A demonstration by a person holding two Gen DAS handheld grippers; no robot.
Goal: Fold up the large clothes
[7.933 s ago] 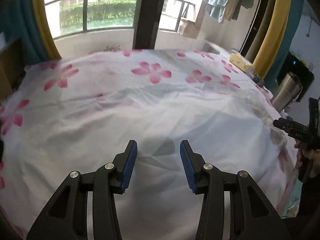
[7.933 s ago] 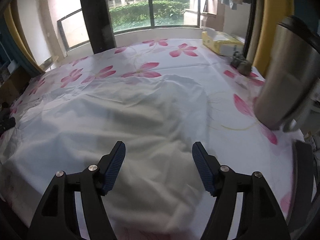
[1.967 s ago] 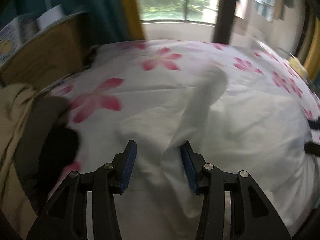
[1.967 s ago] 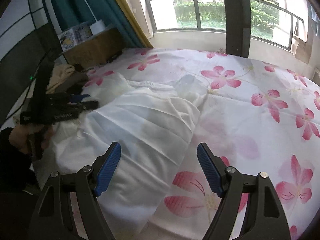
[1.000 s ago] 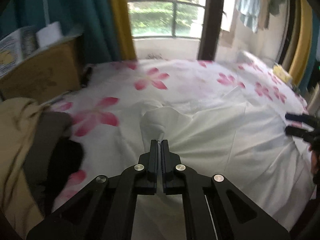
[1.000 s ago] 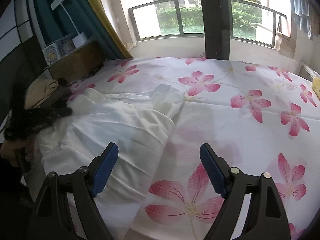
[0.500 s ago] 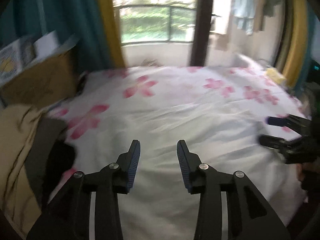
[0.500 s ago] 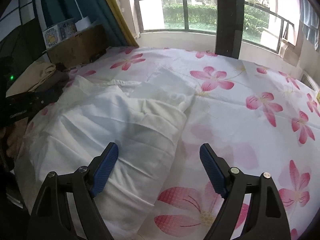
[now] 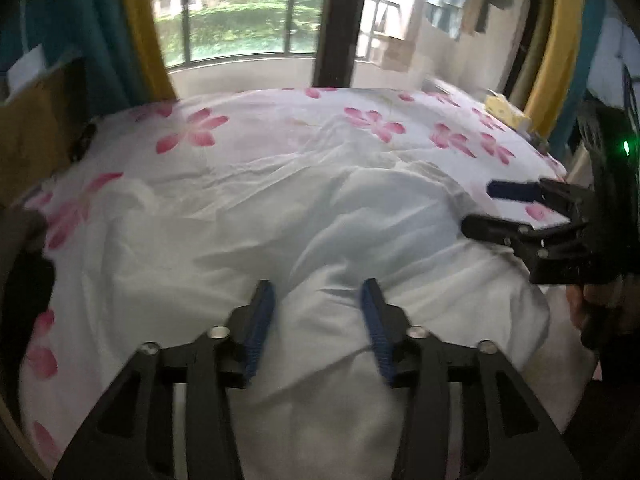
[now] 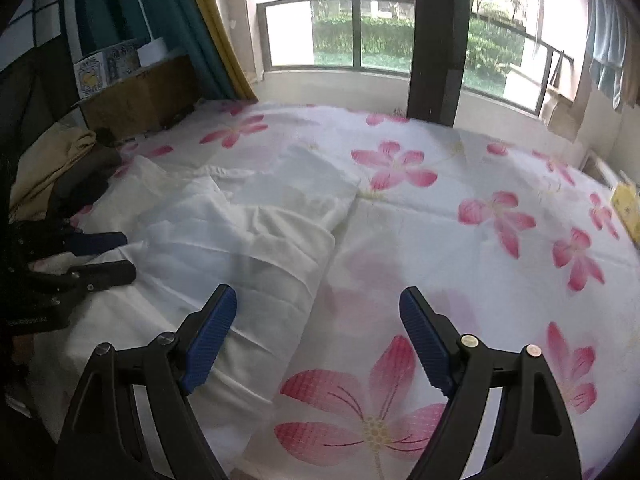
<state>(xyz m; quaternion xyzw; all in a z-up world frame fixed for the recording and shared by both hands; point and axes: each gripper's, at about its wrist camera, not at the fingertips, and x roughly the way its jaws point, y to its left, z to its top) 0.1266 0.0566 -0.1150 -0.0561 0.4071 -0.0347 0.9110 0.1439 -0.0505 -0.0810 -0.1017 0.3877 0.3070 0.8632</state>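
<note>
While the left tongs (image 9: 318, 320) are opening, with a raised ridge of the white garment (image 9: 320, 240) between the blue pads but no longer pinched, the fold they have just laid sits loose across the middle of the bed (image 9: 280, 128). The right tongs (image 10: 318, 332) stand wide with nothing in them, hanging over the garment's right-hand edge at the lower centre of their own view, where white cloth meets the flowered sheet.

The garment fills the left and centre of the right wrist view and most of the lower half of the left wrist view, heaped and creased rather than flat. The step in hand looks like letting go of a folded-over part and settling it. To do that well, the left tongs should open fully before pulling back, so neither pad drags the ridge and undoes the fold. The withdrawal should go up and toward the bottom of the frame, away from the cloth.

The thin fabric will likely creep and hold air, so a smoothing pass outward from the centre would help before the next grasp. The left wrist view is blurred, so I cannot tell whether the edges line up underneath. The next grip should take a single edge layer, not the bedsheet beneath.
</note>
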